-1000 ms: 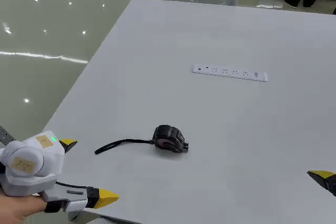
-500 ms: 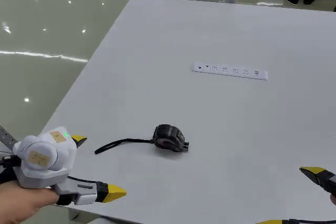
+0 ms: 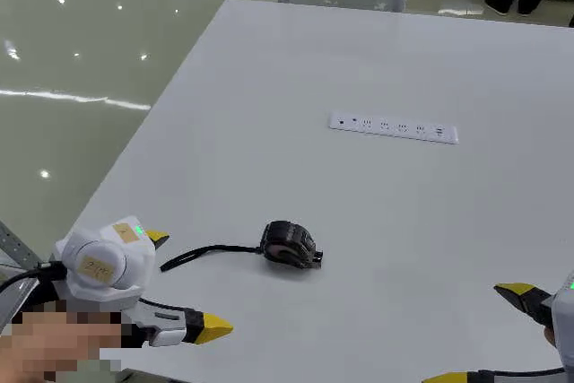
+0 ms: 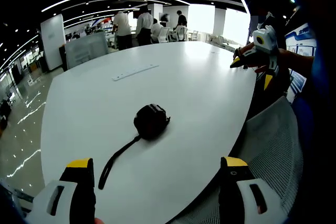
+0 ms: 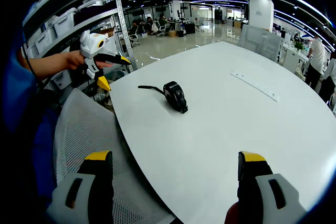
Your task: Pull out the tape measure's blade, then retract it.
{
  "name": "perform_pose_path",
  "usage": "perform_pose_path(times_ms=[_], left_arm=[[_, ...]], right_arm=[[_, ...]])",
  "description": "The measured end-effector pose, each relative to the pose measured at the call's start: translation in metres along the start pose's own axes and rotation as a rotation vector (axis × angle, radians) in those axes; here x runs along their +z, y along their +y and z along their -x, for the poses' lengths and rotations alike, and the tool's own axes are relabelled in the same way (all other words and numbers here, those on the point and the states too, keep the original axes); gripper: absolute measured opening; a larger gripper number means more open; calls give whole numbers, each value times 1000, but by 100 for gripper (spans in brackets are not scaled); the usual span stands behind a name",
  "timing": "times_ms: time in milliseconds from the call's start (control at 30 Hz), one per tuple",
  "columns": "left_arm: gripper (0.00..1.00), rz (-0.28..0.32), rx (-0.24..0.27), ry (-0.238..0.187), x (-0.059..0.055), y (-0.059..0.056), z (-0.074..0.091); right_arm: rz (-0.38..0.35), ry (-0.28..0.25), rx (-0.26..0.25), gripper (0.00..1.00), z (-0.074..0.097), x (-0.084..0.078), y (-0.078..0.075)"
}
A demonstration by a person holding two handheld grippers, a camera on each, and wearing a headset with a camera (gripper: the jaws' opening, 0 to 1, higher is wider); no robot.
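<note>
**Both grippers edge in, tape measure sits untouched**

Over the last second the left gripper (image 3: 186,282) has slid up from the near-left corner toward the middle of the table, and the right gripper (image 3: 481,334) has pushed further in from the lower right. The tape measure (image 3: 290,243) lies where it did, on the white table (image 3: 359,51) near its front edge. It sits roughly between the two grippers and well apart from both.

Both pairs of yellow-tipped jaws stand wide apart with nothing between them. That looks like a deliberate setup: one gripper to pin the black case, the other to catch the blade's end.

The case lies on its side, so it should be stable and easy to clamp across its flat faces. Its black wrist strap (image 3: 202,253) trails out toward the left gripper, and the case's squarer corner, probably the blade's mouth, points toward the right one. If that reading holds, the left gripper holds the body and the right one pulls.

No blade is out at all, so by my judgement the first pull hasn't started.

Now the tricky part. The hook at the blade's tip is too small to make out in any view, and so is any lock button. In the head view the right gripper is cut off by the frame's corner, and the left one's handle runs under the bottom edge. A white power strip (image 3: 393,126) lies farther back, clear of the action.
</note>
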State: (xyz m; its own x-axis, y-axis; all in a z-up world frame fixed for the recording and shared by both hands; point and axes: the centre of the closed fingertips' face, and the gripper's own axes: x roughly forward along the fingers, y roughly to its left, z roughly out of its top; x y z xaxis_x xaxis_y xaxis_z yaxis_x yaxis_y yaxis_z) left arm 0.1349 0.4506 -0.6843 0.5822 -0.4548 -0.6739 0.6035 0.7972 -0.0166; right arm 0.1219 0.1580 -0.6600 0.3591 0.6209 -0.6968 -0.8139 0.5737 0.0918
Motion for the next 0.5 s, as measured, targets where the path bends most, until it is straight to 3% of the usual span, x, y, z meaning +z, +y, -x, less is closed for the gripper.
perform_pose_path(times_ms=[500], left_arm=[[93,-35,-40,-2,10,-2,-29]], right_arm=[[22,13,40,93,-26,4,-2]])
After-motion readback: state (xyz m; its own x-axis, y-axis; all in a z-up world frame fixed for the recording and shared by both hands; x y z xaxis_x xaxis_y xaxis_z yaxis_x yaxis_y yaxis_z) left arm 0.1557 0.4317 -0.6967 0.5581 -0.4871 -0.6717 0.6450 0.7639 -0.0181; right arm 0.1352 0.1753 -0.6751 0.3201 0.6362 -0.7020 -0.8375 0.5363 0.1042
